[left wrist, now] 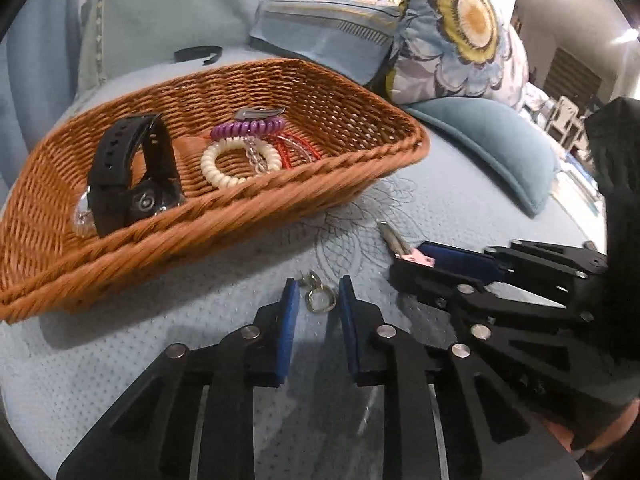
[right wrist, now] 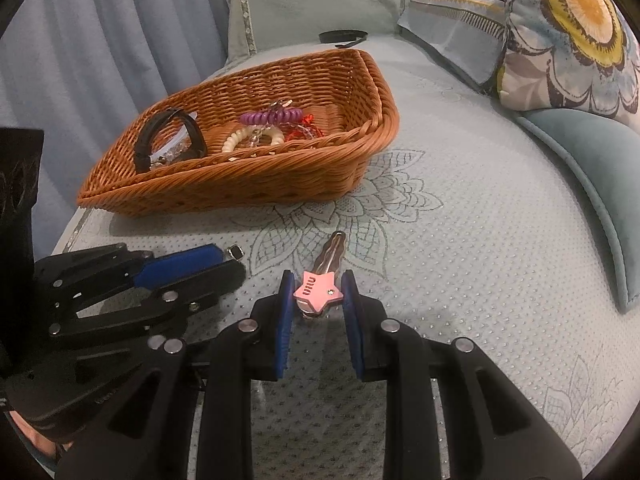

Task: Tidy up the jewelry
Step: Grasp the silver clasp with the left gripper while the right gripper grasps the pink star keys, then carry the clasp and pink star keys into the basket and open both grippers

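Pale blue quilted bedding (right wrist: 460, 240) filled both views, the wicker basket (right wrist: 248, 184) at upper left. At lower centre of the right view, the right gripper (right wrist: 316, 288) stood apart around the star hair clip (right wrist: 318, 288): light, stiff, probably slick, best pinched across its star. The left gripper (left wrist: 319, 294), likewise apart, flanked a small metal ring (left wrist: 320, 300).
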{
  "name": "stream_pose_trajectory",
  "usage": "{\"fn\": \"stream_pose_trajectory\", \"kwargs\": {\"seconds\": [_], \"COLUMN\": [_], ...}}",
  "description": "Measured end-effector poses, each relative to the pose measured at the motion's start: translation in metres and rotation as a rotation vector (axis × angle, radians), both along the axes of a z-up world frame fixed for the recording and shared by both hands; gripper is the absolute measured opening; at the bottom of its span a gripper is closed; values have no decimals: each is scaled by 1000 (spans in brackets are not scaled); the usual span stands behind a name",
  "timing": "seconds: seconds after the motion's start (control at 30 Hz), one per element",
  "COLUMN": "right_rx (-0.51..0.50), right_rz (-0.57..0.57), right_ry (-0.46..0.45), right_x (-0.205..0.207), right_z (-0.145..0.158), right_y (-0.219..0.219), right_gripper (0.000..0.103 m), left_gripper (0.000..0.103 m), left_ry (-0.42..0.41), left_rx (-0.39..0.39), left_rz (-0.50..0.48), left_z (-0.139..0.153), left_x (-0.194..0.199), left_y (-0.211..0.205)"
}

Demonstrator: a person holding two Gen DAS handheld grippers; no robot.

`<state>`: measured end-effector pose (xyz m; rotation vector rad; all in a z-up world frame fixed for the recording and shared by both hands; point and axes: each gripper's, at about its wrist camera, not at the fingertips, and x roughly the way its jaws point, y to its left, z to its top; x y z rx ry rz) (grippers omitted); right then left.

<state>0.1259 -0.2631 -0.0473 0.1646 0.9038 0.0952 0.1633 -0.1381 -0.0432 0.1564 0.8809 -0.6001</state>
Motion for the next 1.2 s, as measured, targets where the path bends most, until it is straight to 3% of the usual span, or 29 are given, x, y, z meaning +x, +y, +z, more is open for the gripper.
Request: {"fn": "stream_pose_trajectory", "kwargs": {"seconds": [0.13, 0.2, 0.5, 0.93, 1.2], "right_rx": [12, 16, 34, 137, 171], "right_rz": [6, 8, 1, -10, 5], "right_ry": [0, -2, -18, -48, -165], "right_x": [1, 0, -8, -38, -51], "right_z": [0, 0, 3, 18, 69], "right_y": [-3, -4, -11, -25, -22], "right_gripper": [21, 21, 21, 21, 21], "left_gripper": [19, 13, 12, 12, 12], "left_ry": [-1, -4, -35, -90, -162], "left_rx": [-2, -1, -29, -191, -273], "left_rz": [7, 14, 7, 44, 105], "left_z": [0, 0, 5, 35, 75], "left_x": [4, 4, -6, -50, -49], "left_y": [-3, -2, 5, 54, 89]}}
